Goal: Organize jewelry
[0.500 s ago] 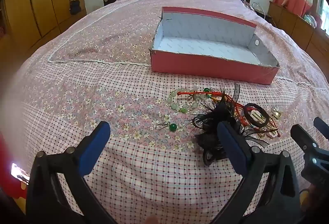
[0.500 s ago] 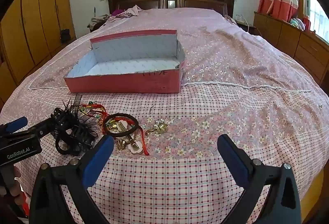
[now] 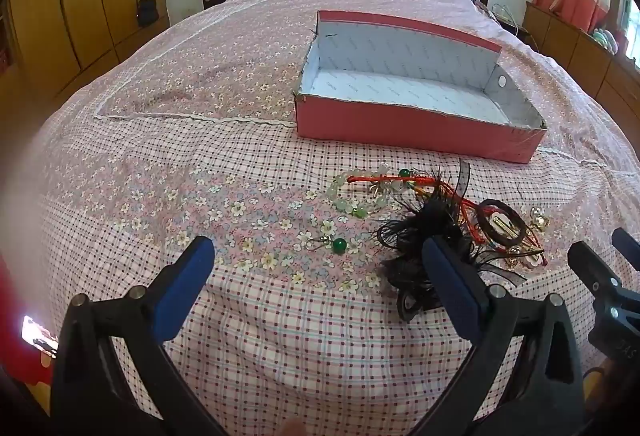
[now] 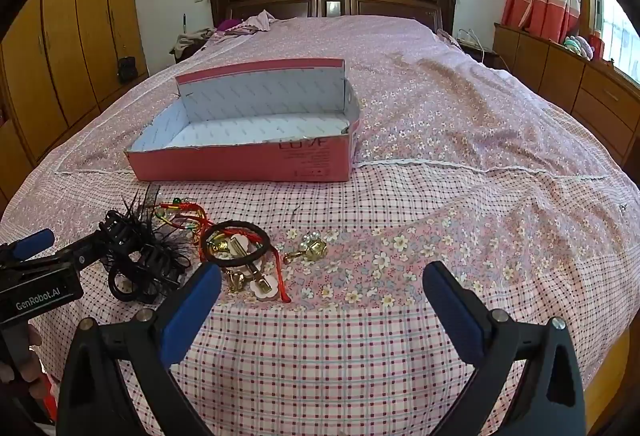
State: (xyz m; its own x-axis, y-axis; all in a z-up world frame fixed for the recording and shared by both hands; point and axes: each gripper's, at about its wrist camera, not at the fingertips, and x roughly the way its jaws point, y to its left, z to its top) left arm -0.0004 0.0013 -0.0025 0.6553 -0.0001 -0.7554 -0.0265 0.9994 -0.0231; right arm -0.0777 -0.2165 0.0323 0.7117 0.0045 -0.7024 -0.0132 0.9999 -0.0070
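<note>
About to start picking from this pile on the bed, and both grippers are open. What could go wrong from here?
1. The red cord runs under the black feather clip and through the black hair tie; lifting one will probably drag the others.
2. The green bead earring is small on a soft bedspread; the left gripper could press it into the fabric or pinch cloth.
3. The pink box sits on bedding and may shift if bumped.
</note>
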